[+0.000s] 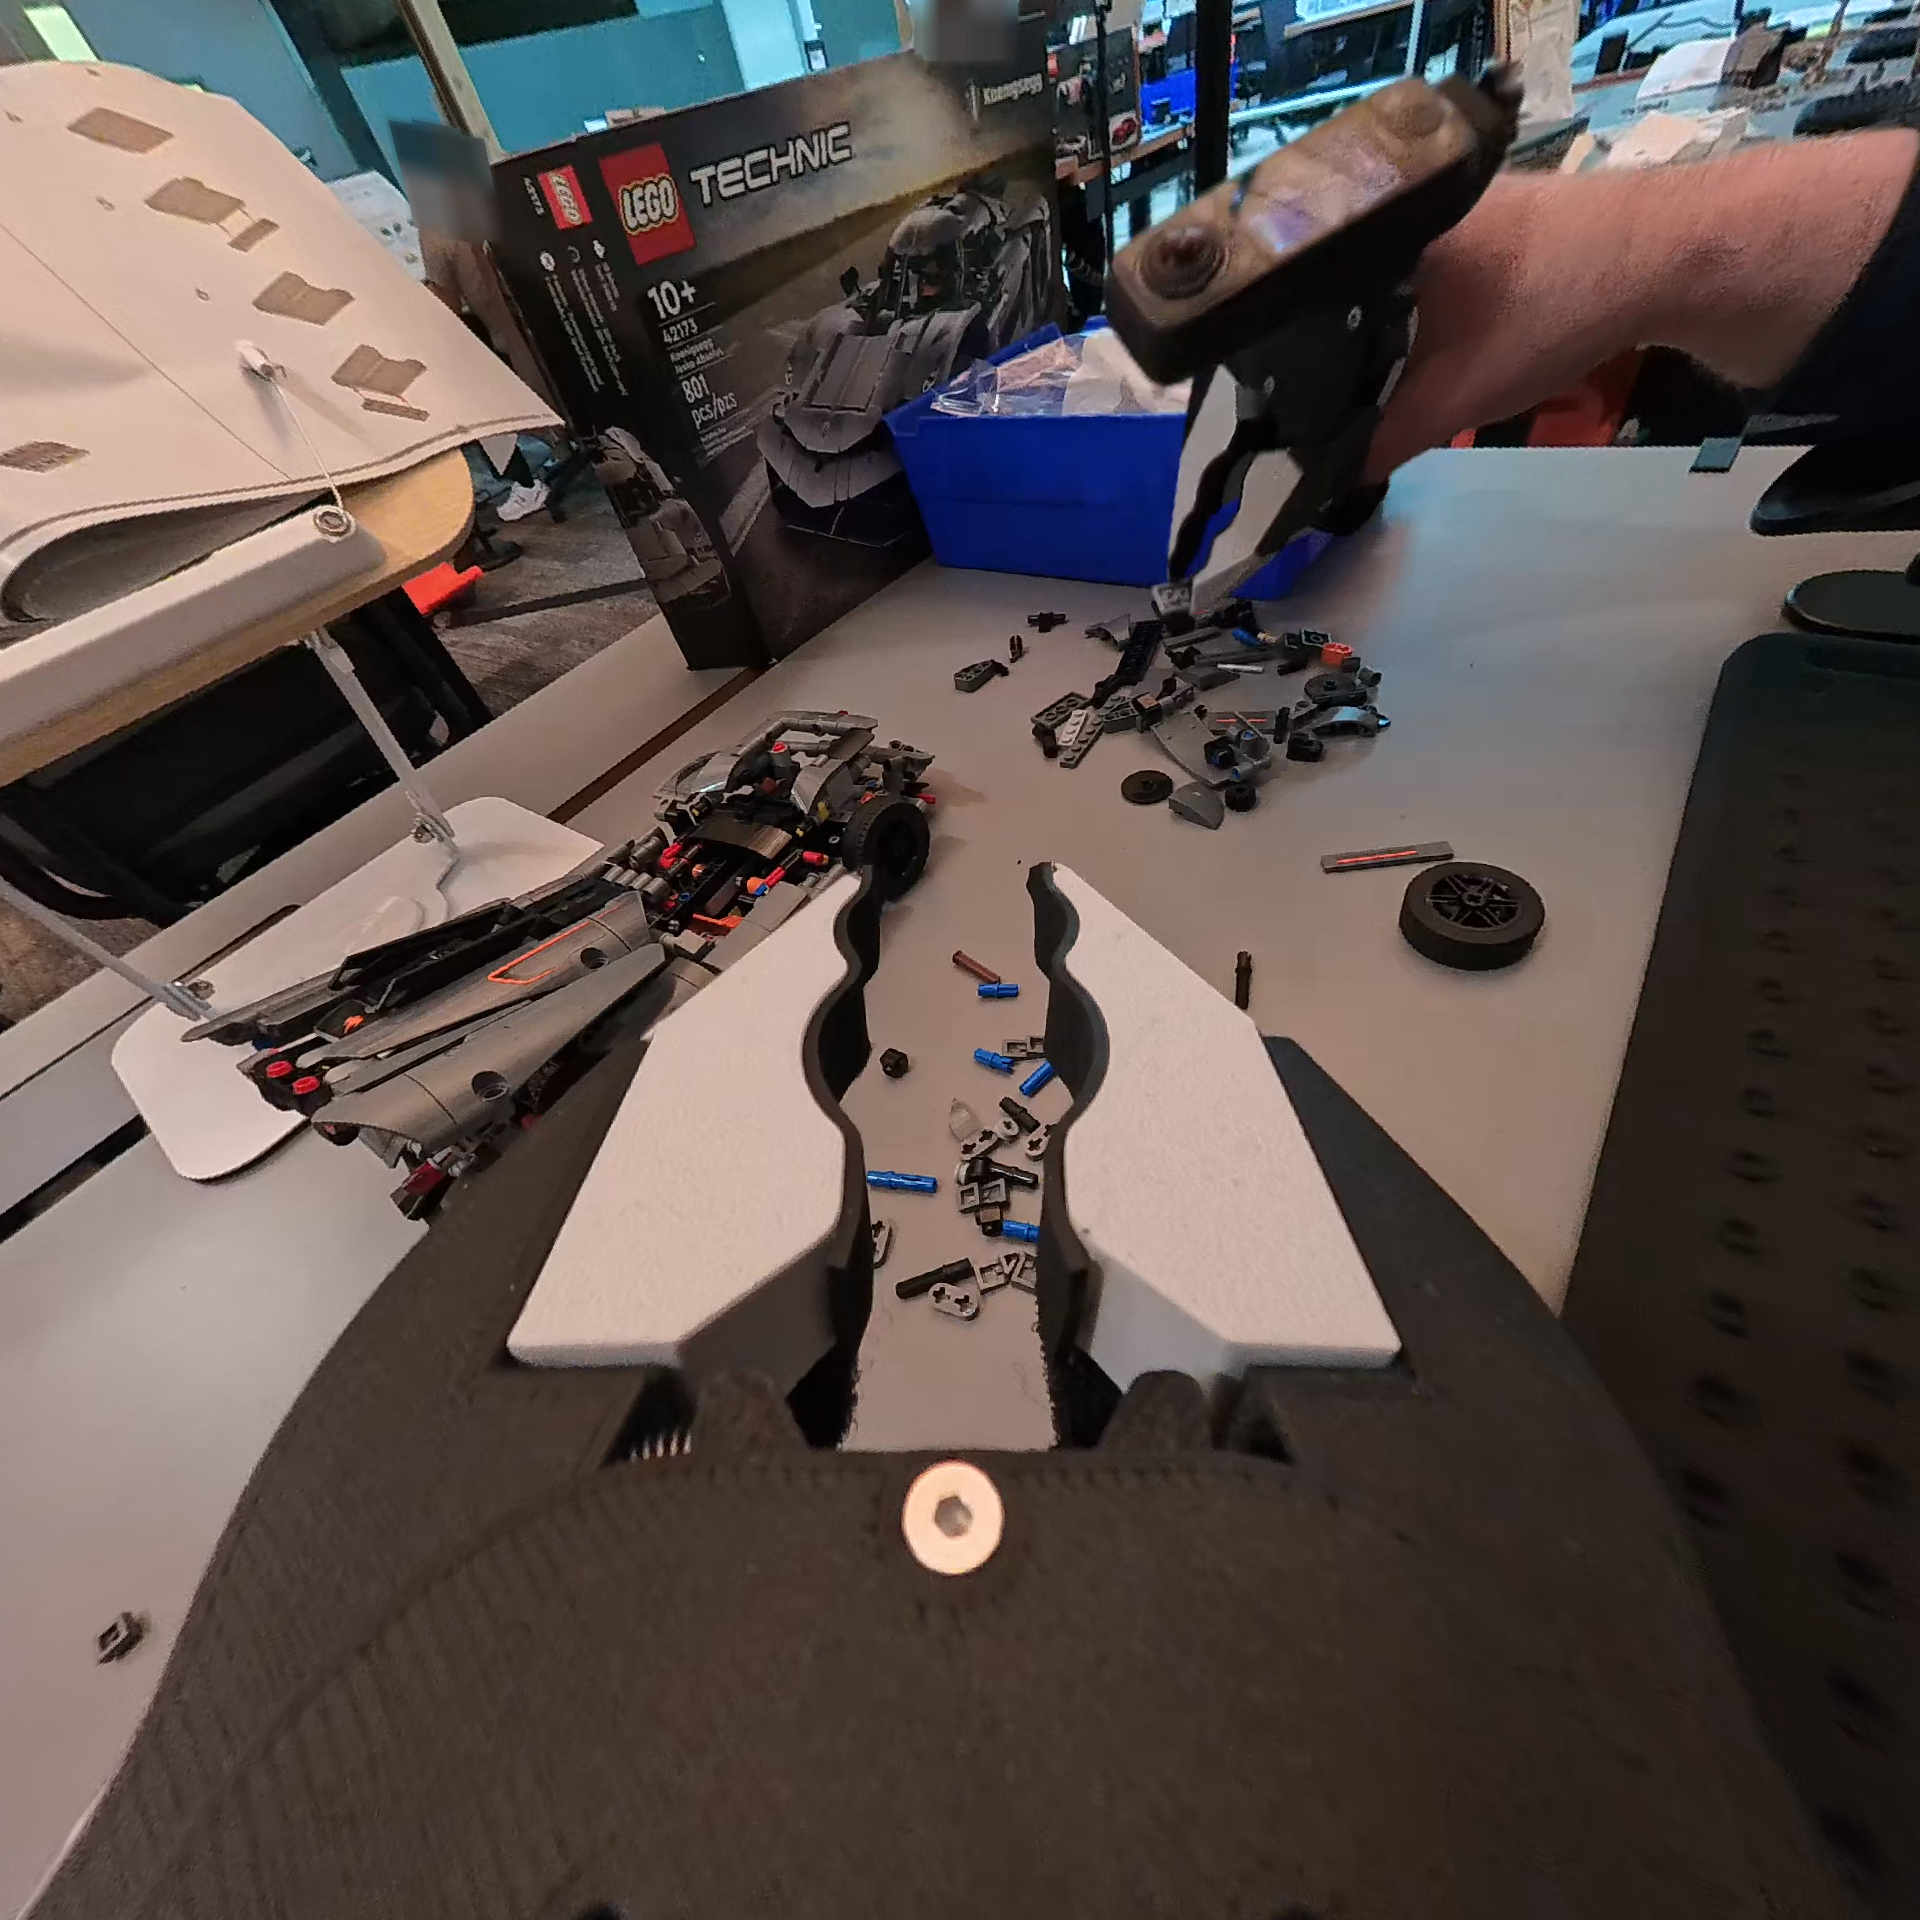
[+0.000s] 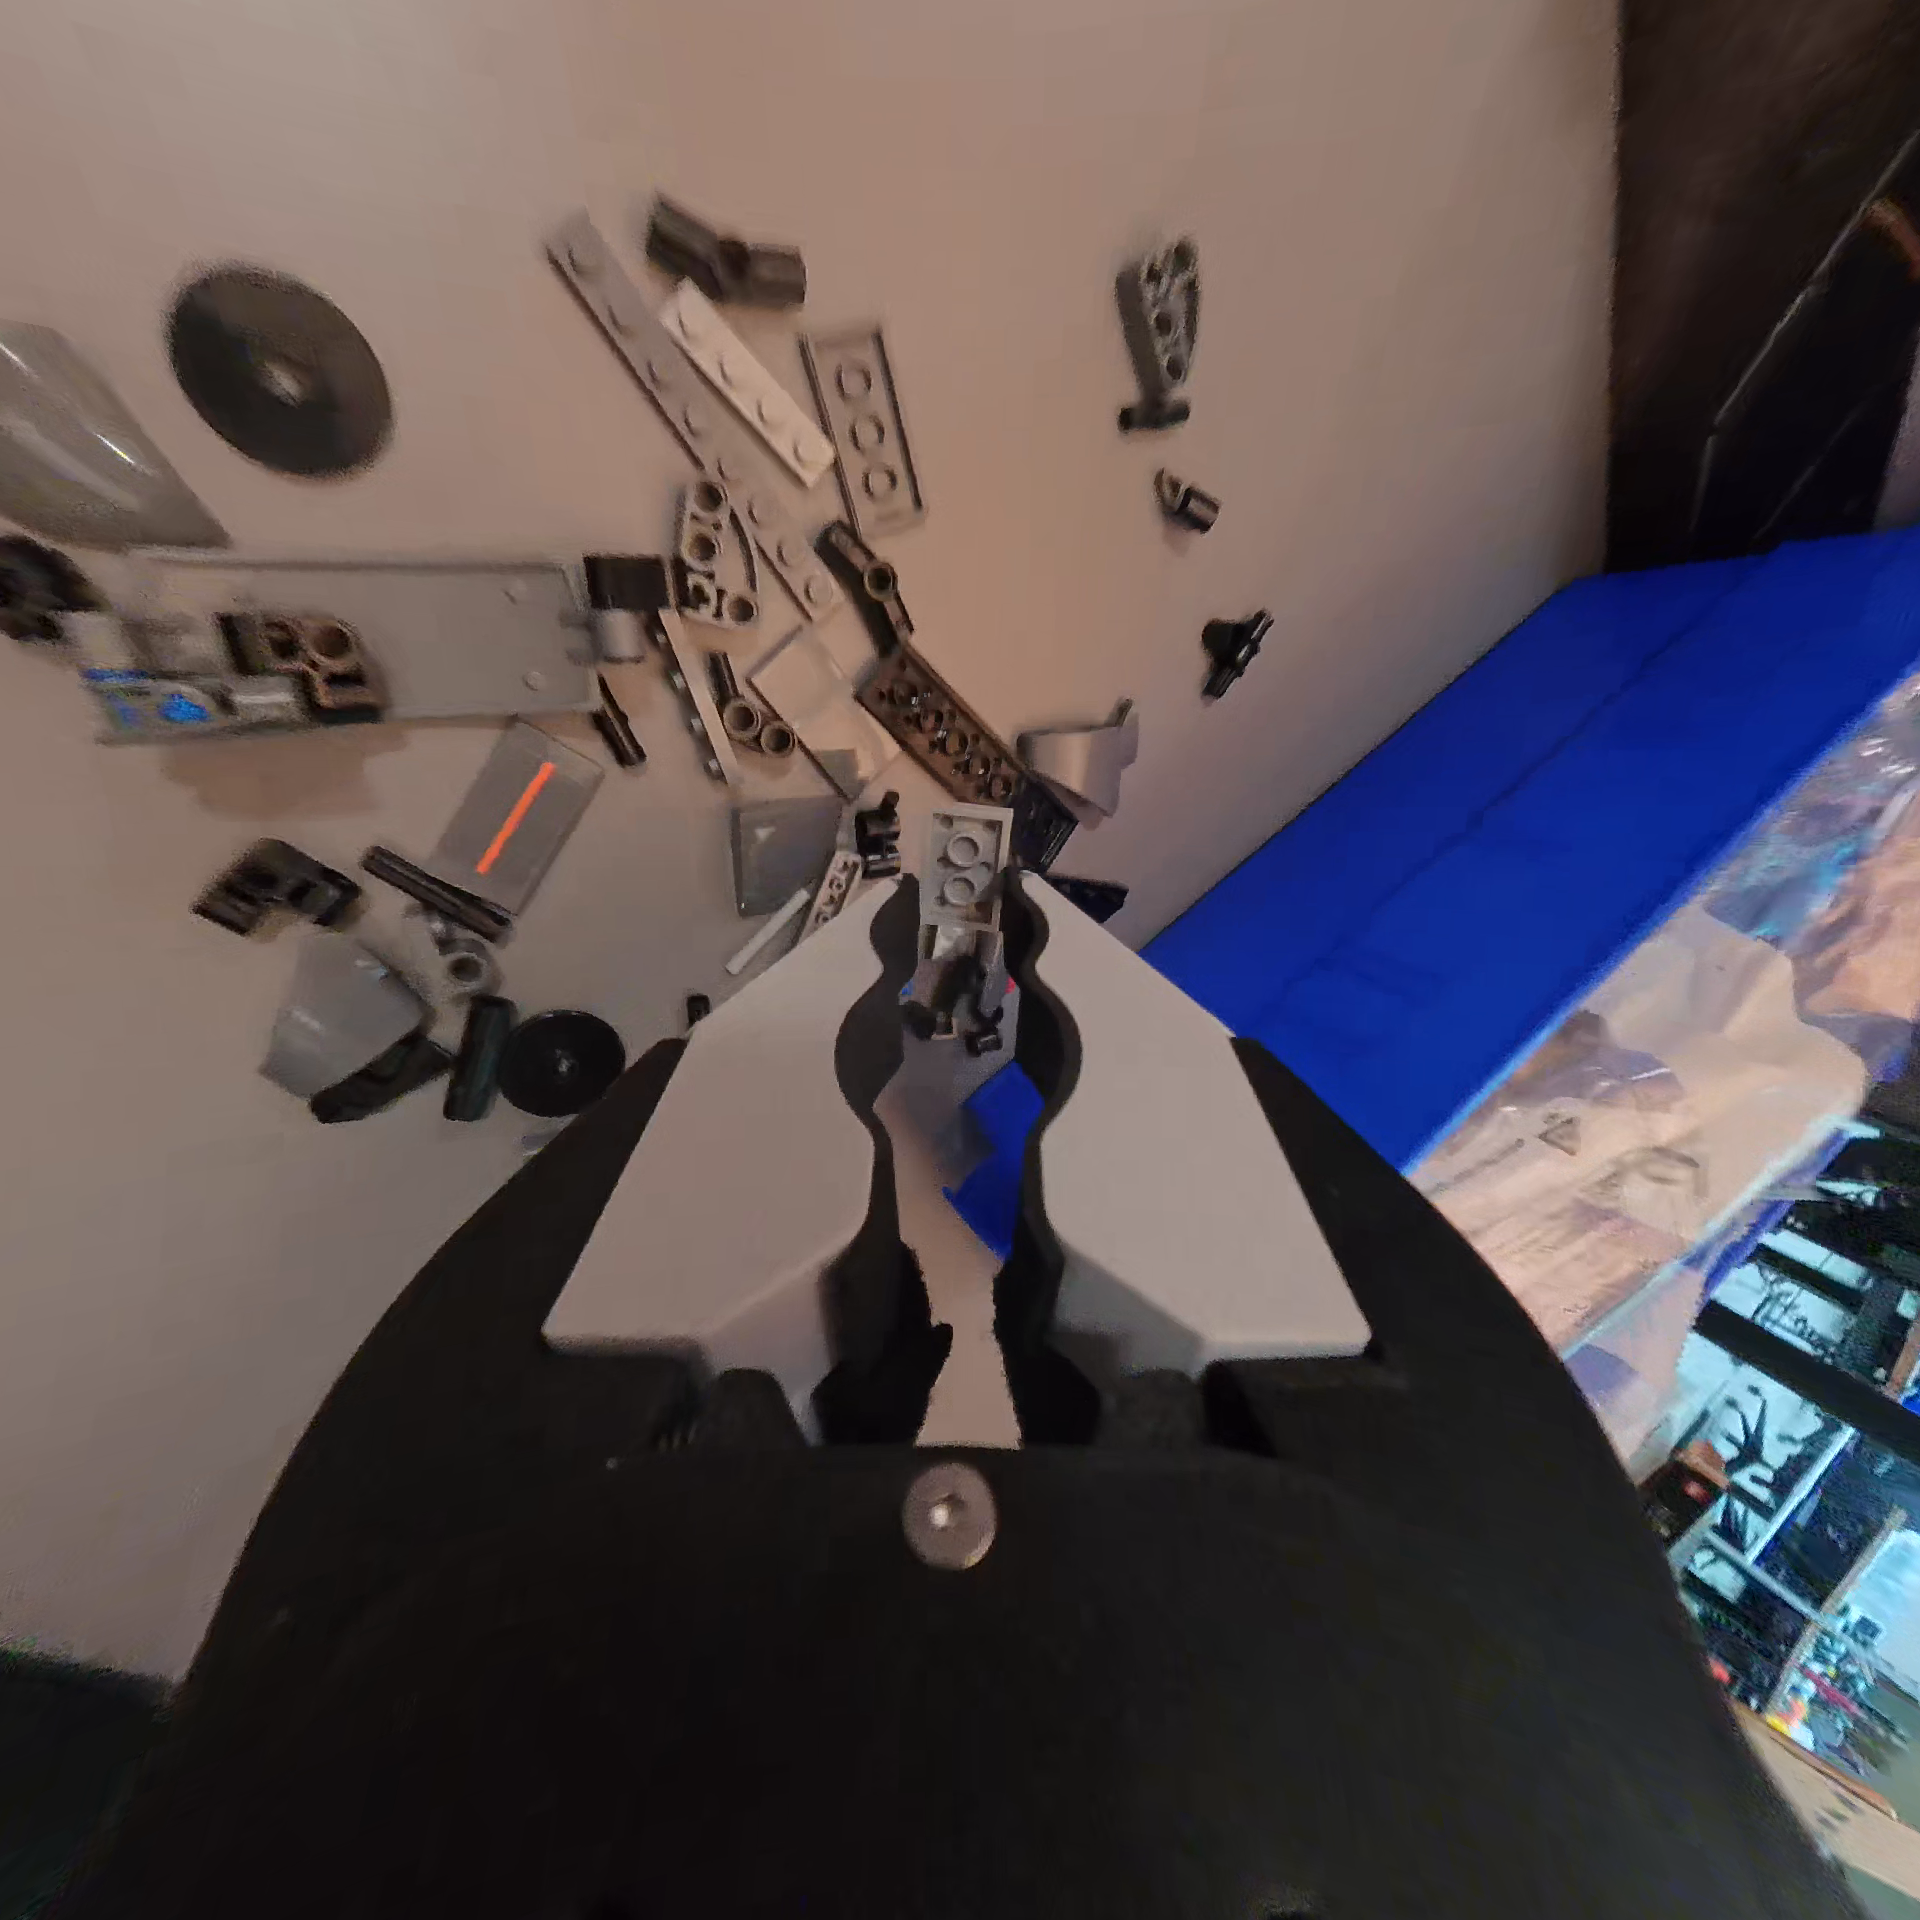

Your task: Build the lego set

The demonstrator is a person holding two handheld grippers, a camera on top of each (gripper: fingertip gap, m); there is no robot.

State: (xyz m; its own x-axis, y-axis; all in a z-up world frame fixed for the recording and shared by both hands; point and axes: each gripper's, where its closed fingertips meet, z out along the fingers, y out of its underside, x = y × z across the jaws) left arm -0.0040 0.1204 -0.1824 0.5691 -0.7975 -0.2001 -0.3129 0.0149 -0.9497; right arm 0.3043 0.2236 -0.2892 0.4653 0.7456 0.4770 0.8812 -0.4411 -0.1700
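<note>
A small grey plate (image 2: 966,868) is pinched only at its end by the right gripper (image 2: 961,883) beside the blue bin (image 2: 1455,883), so it could be twisted out, while the left gripper (image 1: 951,883), jaws apart and empty, is held near the half-built car (image 1: 582,956).

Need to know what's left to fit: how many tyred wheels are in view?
2: a loose wheel lying on the table, a mounted wheel on the car; more may hide behind it.

Bare table (image 1: 1455,1091) is left between the loose wheel (image 1: 1471,915) and the small pins (image 1: 987,1153). Passage leftward is blocked by the part-built car (image 1: 582,966); rearward by the blue bin (image 1: 1039,488) and box (image 1: 769,343).
</note>
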